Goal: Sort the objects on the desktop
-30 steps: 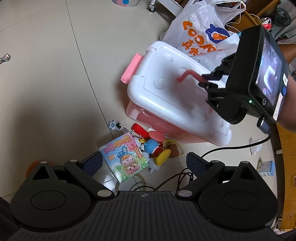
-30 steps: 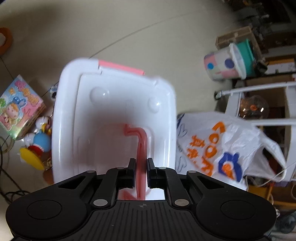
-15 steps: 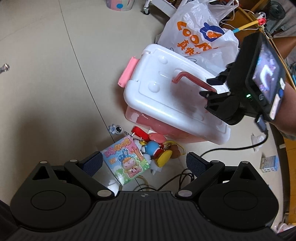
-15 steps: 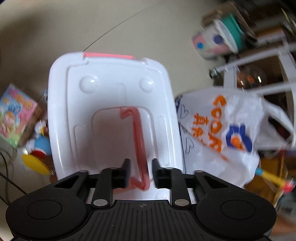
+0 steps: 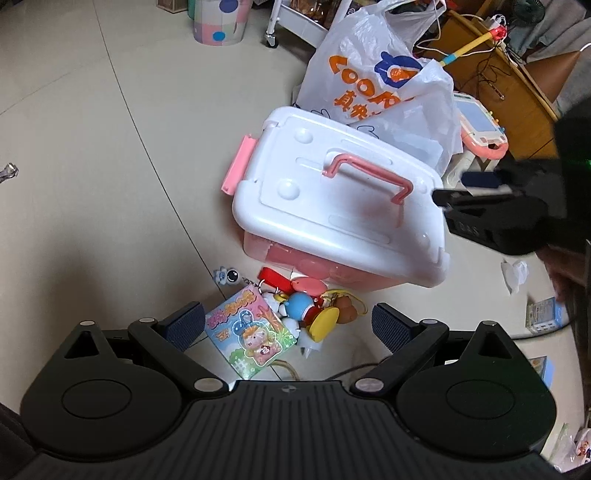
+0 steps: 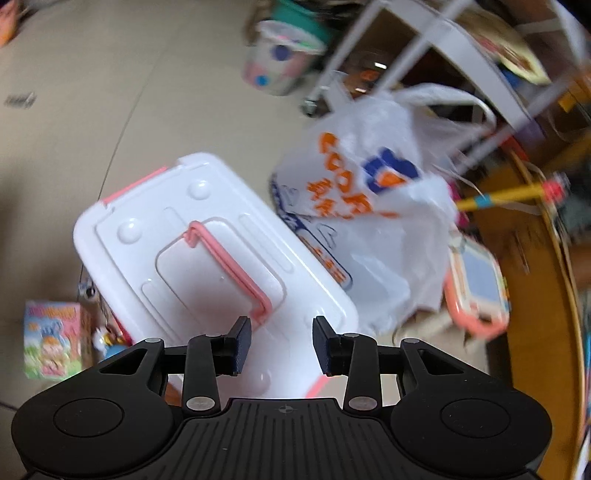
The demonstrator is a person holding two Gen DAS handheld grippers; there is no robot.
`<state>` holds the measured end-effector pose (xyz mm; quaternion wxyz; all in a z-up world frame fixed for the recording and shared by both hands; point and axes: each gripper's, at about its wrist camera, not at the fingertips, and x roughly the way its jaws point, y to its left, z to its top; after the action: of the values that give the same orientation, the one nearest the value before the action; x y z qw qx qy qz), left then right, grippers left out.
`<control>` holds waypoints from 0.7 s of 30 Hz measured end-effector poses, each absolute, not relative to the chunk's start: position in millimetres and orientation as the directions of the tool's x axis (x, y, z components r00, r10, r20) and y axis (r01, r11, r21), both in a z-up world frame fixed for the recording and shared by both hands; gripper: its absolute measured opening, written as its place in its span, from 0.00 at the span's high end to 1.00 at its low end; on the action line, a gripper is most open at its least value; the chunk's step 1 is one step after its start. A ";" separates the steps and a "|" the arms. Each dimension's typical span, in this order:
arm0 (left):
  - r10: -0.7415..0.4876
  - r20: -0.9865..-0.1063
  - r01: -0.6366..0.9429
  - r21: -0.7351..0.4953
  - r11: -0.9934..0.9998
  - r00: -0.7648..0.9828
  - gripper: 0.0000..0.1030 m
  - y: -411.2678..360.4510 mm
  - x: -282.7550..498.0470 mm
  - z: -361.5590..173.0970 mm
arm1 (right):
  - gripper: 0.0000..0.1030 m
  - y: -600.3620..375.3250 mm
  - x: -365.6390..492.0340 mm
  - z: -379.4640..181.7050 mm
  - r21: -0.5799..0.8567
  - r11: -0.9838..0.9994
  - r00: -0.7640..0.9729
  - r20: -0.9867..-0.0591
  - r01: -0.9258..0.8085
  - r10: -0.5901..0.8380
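A white-lidded pink storage box (image 5: 332, 214) with a pink handle (image 5: 369, 177) stands on the floor; it also shows in the right wrist view (image 6: 207, 258). My right gripper (image 6: 281, 345) is open and empty, just behind the handle (image 6: 229, 269); it shows at the right in the left wrist view (image 5: 461, 195). My left gripper (image 5: 288, 325) is open and empty above a pile of small toys: a colourful picture box (image 5: 251, 336), a blue figure (image 5: 299, 306) and a yellow piece (image 5: 325, 325).
A white shopping bag (image 5: 373, 81) with orange letters leans behind the box. A pink drawing tablet (image 5: 480, 125) lies to its right. A pastel bin (image 5: 218, 22) and a white wheeled rack (image 5: 295, 22) stand at the back. Cables run on the floor near my left gripper.
My right gripper has let go of the box's pink handle, opened, and pulled back to the right. The box now rests on the floor. My left gripper stays open.
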<state>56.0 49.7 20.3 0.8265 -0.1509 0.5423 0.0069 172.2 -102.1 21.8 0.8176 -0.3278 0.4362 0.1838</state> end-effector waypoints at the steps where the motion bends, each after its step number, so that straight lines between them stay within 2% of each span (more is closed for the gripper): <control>1: -0.149 -0.897 -0.171 -0.238 0.956 0.417 0.04 48.6 55.4 22.0 | 0.67 -105.0 166.8 25.1 -0.375 0.736 0.560 -0.829 -0.564 0.007; 8: -0.102 -0.879 -0.111 -0.173 0.979 0.466 0.04 36.9 49.2 37.9 | 0.67 -120.8 128.7 37.5 -0.335 0.859 0.579 -0.813 -0.387 -0.056; 21: -0.011 -0.849 -0.013 -0.021 1.000 0.528 0.04 23.8 25.3 42.8 | 0.66 -149.2 45.3 47.6 -0.149 0.987 0.621 -0.780 -0.063 -0.078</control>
<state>25.3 23.8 42.8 0.8741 -0.0122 0.4856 0.0008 45.3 -149.2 47.6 0.8965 -0.0811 0.4355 -0.0043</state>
